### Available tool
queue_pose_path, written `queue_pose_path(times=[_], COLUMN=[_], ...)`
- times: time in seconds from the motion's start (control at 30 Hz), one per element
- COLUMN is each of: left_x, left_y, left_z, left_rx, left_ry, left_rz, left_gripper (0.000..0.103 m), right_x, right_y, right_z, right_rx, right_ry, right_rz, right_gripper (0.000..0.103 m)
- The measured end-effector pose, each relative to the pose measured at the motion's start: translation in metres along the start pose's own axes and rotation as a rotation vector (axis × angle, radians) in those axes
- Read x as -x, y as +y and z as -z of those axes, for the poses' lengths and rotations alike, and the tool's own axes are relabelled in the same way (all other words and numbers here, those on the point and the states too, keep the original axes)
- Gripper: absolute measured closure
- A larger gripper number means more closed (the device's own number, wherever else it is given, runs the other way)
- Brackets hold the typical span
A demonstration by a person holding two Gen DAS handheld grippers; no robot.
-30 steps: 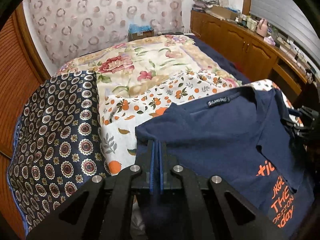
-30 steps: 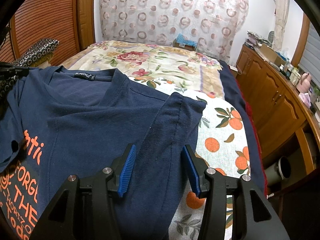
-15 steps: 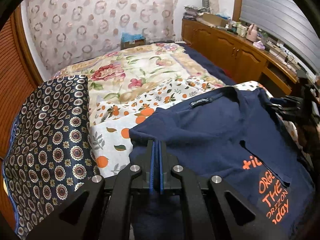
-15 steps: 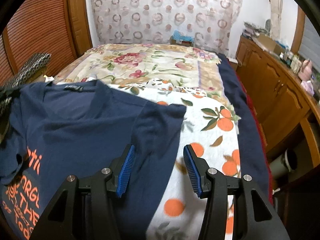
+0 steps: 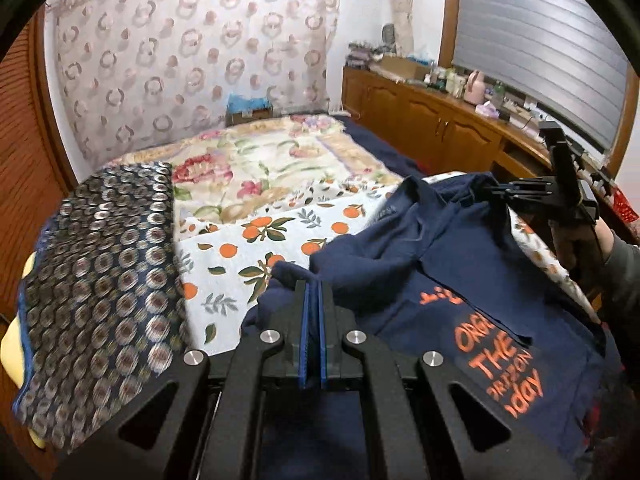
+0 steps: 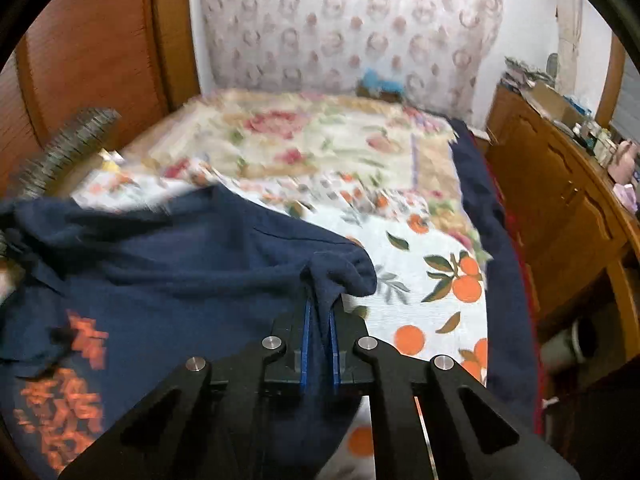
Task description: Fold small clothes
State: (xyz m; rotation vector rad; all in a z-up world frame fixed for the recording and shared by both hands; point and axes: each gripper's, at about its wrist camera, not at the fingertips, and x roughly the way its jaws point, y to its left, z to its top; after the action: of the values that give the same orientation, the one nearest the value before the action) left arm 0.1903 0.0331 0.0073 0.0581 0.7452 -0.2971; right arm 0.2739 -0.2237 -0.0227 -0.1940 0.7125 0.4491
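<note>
A navy T-shirt [image 5: 424, 264] with orange lettering lies on the bed, bunched and partly raised. My left gripper [image 5: 313, 292] is shut on the shirt's left sleeve edge, its blue pads pressed together on the cloth. In the left wrist view my right gripper [image 5: 486, 191] reaches in from the right and pinches the shirt's far shoulder. In the right wrist view the same navy T-shirt [image 6: 160, 264] fills the left half, and my right gripper [image 6: 320, 308] is shut on its right sleeve, with a fold of cloth squeezed between the blue pads.
An orange-print sheet [image 5: 256, 248] and a floral quilt [image 5: 256, 160] cover the bed. A dark medallion-print cushion [image 5: 104, 264] lies at the left. Wooden cabinets [image 5: 432, 124] with clutter on top run along the right wall. A person's sleeve [image 5: 624, 264] shows at the right edge.
My right gripper has shut on the sleeve that lay between its open fingers, and lifted it. My left gripper has pulled its sleeve rightwards and up, bunching the shirt.
</note>
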Motion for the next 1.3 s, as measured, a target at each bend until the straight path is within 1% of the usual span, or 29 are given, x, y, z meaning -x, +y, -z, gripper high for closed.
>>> queue_pose_path(times=[0.07,0.13,0.33,0.53,0.6,0.67,0.73,0.8,0.9,0.93,0.97,1.0,1.17,1.2,1.23,1.27,1.3], left_x=[0.02,0.039,0.09,0.134,0.144,0.15,0.158,0.167,0.171,0.17,0.168,0.165,0.147,0.145,0.143,0.141,0.14], left_y=[-0.003,-0.006,-0.014,-0.024,-0.023,-0.025,-0.028,-0.032,-0.036,-0.036,-0.036,-0.034,-0.023,-0.022,-0.02,-0.018,-0.016], left_z=[0.007,0.019,0.059,0.101,0.112,0.119,0.126,0.132,0.144,0.149,0.152,0.155,0.175,0.176,0.177,0.178,0.177], left_rx=[0.001,0.006,0.026,0.047,0.064,0.064,0.061,0.06,0.062,0.064,0.068,0.078,0.113,0.12,0.128,0.132,0.134], left_ry=[-0.024,-0.046,-0.094,-0.116,-0.115,-0.108,-0.102,-0.097,-0.088,-0.081,-0.074,-0.066,-0.012,-0.007,-0.002,0.001,0.0], left_rz=[0.001,0.004,0.011,0.033,0.043,0.037,0.032,0.031,0.015,-0.007,-0.016,-0.019,-0.031,-0.028,-0.023,-0.025,-0.032], left_gripper=[0.098,0.098,0.098,0.098,0.098,0.098,0.098,0.098,0.098,0.098,0.098,0.098,0.098,0.098,0.096,0.094,0.085], right_x=[0.026,0.053,0.123,0.179,0.192,0.209,0.226,0.242,0.251,0.251,0.246,0.242,0.215,0.212,0.211,0.212,0.214], right_y=[0.005,0.011,0.029,0.05,0.051,0.054,0.055,0.053,0.056,0.056,0.063,0.066,0.068,0.068,0.071,0.072,0.073], right_z=[0.009,0.021,0.071,0.133,0.144,0.158,0.165,0.168,0.169,0.172,0.169,0.174,0.183,0.181,0.176,0.173,0.172], right_rx=[0.008,0.007,-0.003,0.017,0.003,0.017,0.036,0.016,0.023,0.023,0.021,0.02,0.017,0.019,0.019,0.019,0.019], right_ry=[-0.045,-0.089,-0.158,-0.162,-0.143,-0.13,-0.129,-0.12,-0.092,-0.075,-0.057,-0.036,0.064,0.076,0.081,0.078,0.073], right_rz=[0.013,0.005,-0.016,-0.055,-0.072,-0.073,-0.064,-0.071,-0.06,-0.063,-0.064,-0.06,-0.038,-0.03,-0.021,-0.015,-0.017], right_gripper=[0.096,0.096,0.096,0.096,0.096,0.096,0.096,0.096,0.096,0.096,0.096,0.096,0.096,0.093,0.087,0.084,0.08])
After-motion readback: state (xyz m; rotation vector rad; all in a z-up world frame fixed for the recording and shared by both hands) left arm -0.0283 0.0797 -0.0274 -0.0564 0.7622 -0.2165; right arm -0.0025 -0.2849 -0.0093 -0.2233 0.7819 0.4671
